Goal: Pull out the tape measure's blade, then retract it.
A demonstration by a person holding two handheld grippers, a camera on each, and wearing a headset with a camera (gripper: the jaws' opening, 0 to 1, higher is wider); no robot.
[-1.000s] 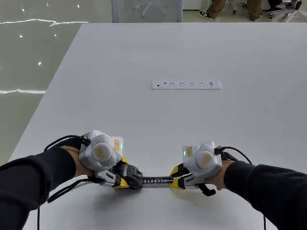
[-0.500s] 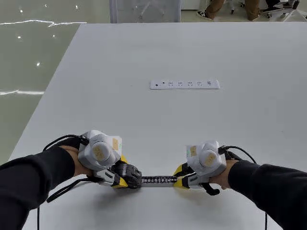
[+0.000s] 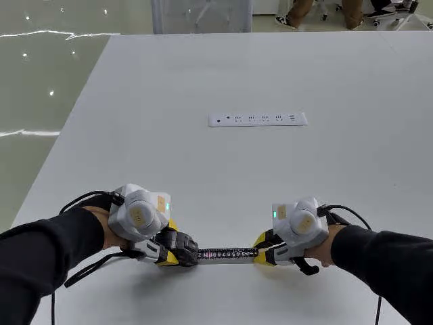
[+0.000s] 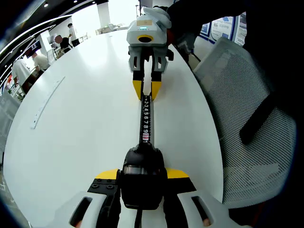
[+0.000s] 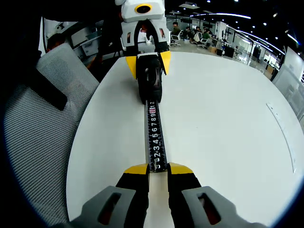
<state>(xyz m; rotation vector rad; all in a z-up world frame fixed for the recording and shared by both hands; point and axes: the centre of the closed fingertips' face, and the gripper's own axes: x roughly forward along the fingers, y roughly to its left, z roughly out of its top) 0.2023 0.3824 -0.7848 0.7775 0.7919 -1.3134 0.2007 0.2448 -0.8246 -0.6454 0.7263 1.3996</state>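
A black tape measure case [image 3: 181, 249] rests low on the white table, clamped between the yellow-tipped jaws of my left gripper [image 3: 169, 252]. Its case [image 4: 142, 176] fills the space between the left jaws. The blade [image 3: 227, 254], black with white and red numbers, runs from the case rightward to my right gripper [image 3: 260, 255], which is shut on the blade's end. In the right gripper view the blade [image 5: 155, 138] stretches from my jaws to the case [image 5: 152, 83] held by the other gripper. The numbers read up to about 12.
A white power strip [image 3: 257, 119] lies in the middle of the table [image 3: 223, 74], well beyond the grippers. A mesh office chair [image 4: 247, 123] stands close to the near table edge. People sit far off across the room.
My right gripper has moved rightward along the table with the blade's end, so more blade shows between the grippers. The left gripper and case have stayed put.
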